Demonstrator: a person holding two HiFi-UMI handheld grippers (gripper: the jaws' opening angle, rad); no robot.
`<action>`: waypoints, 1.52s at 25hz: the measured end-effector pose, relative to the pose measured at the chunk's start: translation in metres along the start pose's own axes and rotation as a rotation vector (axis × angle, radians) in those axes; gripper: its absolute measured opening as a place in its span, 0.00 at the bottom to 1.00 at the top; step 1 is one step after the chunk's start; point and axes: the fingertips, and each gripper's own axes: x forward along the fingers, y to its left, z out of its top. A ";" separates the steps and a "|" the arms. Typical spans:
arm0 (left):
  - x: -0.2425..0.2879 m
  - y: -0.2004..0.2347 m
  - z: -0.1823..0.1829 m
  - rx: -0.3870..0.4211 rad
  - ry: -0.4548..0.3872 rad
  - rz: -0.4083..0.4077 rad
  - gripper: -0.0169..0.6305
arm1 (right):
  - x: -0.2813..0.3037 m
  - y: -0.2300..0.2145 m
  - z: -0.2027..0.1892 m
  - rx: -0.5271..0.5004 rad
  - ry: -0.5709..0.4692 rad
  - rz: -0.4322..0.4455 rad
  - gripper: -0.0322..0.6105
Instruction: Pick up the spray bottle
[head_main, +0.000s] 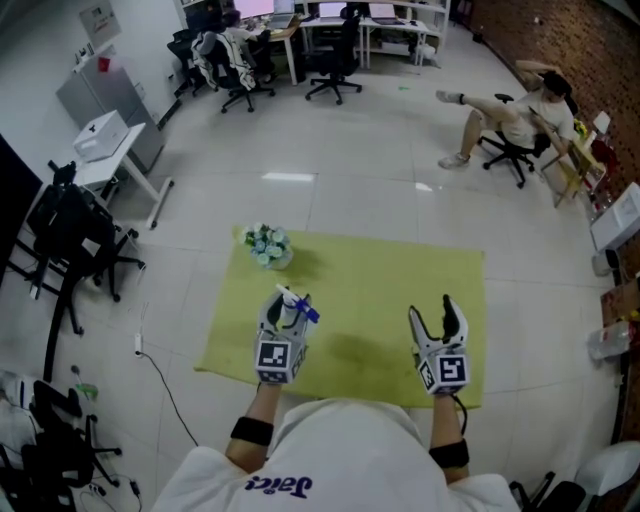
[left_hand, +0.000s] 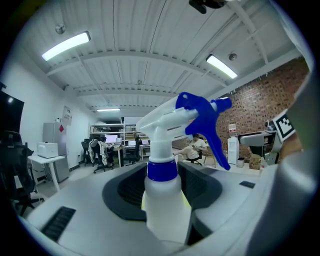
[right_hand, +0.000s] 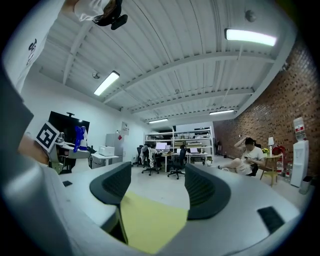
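Mat (head_main: 370, 290), green, lies on the floor under both hands, with a flower pot (head_main: 267, 245) near its far left corner. Left gripper (head_main: 287, 318) is clamped on the spray bottle (left_hand: 162, 195): pads press the white body just under the blue collar, long axis upright, head above the jaws, blue trigger (left_hand: 212, 135) pointing toward the right side. Right gripper (head_main: 434, 312) is well apart to the right, jaws spread, only mat between them. Bottle looks clear of the mat, so the pick-up seems done by the left hand alone.
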 end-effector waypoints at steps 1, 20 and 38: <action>0.000 0.001 -0.003 -0.002 0.003 -0.003 0.34 | 0.000 0.000 -0.002 0.001 0.004 -0.005 0.57; -0.001 -0.018 0.028 0.002 -0.056 -0.089 0.34 | 0.004 0.019 0.020 -0.045 -0.073 -0.056 0.57; 0.004 -0.022 0.027 0.020 -0.080 -0.109 0.34 | -0.007 0.019 0.020 -0.046 -0.065 -0.076 0.55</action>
